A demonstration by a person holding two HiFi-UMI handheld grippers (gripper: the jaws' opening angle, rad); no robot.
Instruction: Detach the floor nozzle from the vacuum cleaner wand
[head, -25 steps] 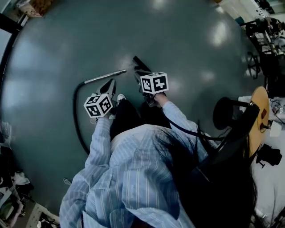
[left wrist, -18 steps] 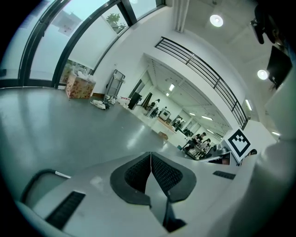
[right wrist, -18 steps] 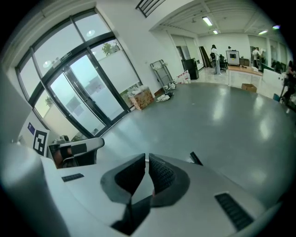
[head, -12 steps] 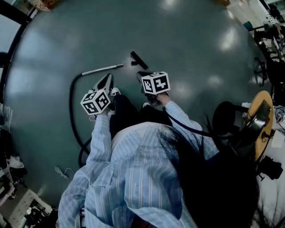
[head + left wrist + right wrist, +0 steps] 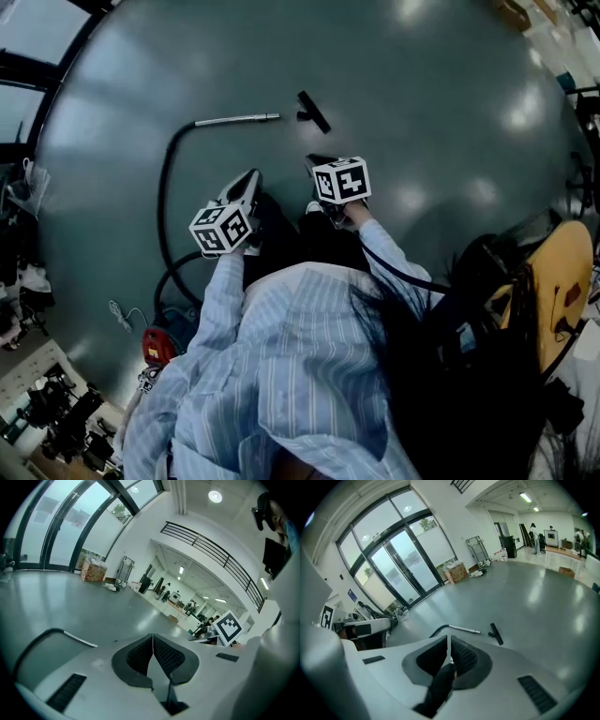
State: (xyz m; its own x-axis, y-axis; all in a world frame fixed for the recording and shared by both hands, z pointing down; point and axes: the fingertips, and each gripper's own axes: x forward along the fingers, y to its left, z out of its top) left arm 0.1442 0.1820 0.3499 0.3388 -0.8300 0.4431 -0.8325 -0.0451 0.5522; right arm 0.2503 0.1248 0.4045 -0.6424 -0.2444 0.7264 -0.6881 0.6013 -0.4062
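The silver wand (image 5: 236, 120) lies on the grey floor, its black hose (image 5: 166, 192) curving back toward me. The black floor nozzle (image 5: 312, 112) lies just right of the wand's tip, apart from it by a small gap. My left gripper (image 5: 251, 178) and right gripper (image 5: 314, 161) hang above my feet, well short of both parts, both shut and empty. The right gripper view shows its closed jaws (image 5: 449, 639) with the wand (image 5: 464, 629) and nozzle (image 5: 496, 633) beyond. From the left gripper (image 5: 153, 636), also shut, only the wand (image 5: 80, 640) shows.
The red vacuum body (image 5: 157, 345) sits at the lower left by the hose's end. A round wooden table (image 5: 562, 281) and a dark stool (image 5: 487, 262) stand at the right. Glass doors (image 5: 398, 573) and cluttered gear (image 5: 56, 422) line the room's edges.
I have backed away from the wand and nozzle, so they lie farther from both grippers. The red vacuum body has come into view. Both grippers stayed shut.
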